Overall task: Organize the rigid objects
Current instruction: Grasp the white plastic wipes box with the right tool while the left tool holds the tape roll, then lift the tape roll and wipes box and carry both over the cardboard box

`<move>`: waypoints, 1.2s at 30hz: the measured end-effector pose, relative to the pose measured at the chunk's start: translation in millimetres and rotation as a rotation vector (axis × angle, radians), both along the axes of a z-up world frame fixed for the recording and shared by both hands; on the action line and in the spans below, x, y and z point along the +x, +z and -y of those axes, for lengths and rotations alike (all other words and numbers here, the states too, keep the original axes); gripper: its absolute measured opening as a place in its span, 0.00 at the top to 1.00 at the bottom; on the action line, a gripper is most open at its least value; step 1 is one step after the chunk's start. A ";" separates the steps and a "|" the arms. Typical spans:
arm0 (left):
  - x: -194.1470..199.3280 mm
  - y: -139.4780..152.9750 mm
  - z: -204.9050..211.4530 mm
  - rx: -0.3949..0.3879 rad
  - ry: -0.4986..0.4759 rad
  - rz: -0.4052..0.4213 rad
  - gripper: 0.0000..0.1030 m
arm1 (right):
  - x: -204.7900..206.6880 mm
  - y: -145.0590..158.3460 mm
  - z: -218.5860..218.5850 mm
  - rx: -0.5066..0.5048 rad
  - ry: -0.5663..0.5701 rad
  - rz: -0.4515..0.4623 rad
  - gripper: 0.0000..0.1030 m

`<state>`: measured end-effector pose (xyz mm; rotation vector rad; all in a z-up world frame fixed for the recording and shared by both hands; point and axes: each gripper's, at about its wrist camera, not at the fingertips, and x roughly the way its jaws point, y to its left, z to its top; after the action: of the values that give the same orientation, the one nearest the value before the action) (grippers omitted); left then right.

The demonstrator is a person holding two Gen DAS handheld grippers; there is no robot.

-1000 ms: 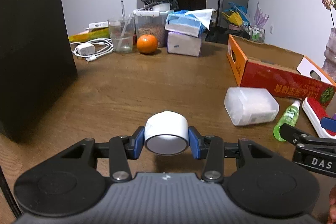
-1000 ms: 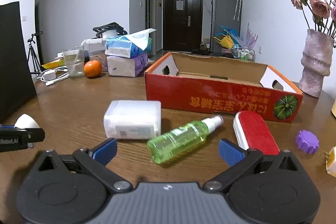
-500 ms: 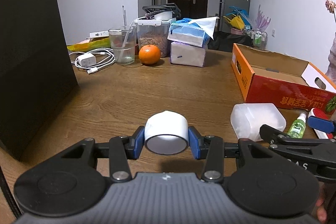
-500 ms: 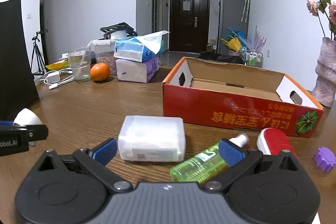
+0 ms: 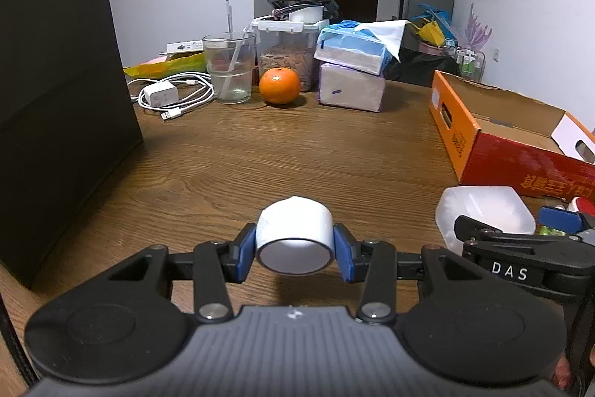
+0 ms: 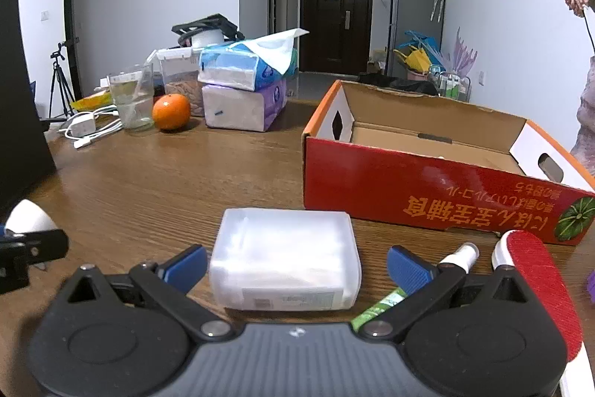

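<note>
Grippers over the wooden table: your left gripper clamps a white roll, while your right gripper spreads wide around a clear plastic box beside the cardboard box.

Both wrist views low over table, facing door; share translucent box.

A lived-in home, seen across its dining table.

The wooden table carries tissue packs, an orange and a charger at twelve o'clock; beyond stand a dark front door and a fridge at one o'clock.
</note>
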<state>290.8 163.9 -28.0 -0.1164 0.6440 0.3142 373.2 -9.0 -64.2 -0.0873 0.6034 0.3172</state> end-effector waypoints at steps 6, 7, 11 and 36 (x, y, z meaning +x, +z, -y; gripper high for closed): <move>1.5 -2.0 -4.6 -0.010 0.004 -0.003 0.57 | 13.3 -6.7 -6.0 -0.016 -0.010 -0.027 0.00; 1.3 -1.9 -4.8 -0.011 0.005 -0.002 0.57 | 14.6 -7.3 -7.0 -0.019 -0.012 -0.031 0.00; 0.5 -2.5 -6.1 -0.014 0.019 0.002 0.57 | 18.7 -10.8 -10.6 -0.028 0.006 -0.054 0.19; -10.0 4.9 13.9 -0.010 0.030 0.057 0.57 | -23.3 21.9 17.7 0.066 0.017 0.093 0.21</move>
<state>280.8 150.0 -23.0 -0.1440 0.5875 0.3359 349.9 -26.6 -42.3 -0.0432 0.4998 0.3476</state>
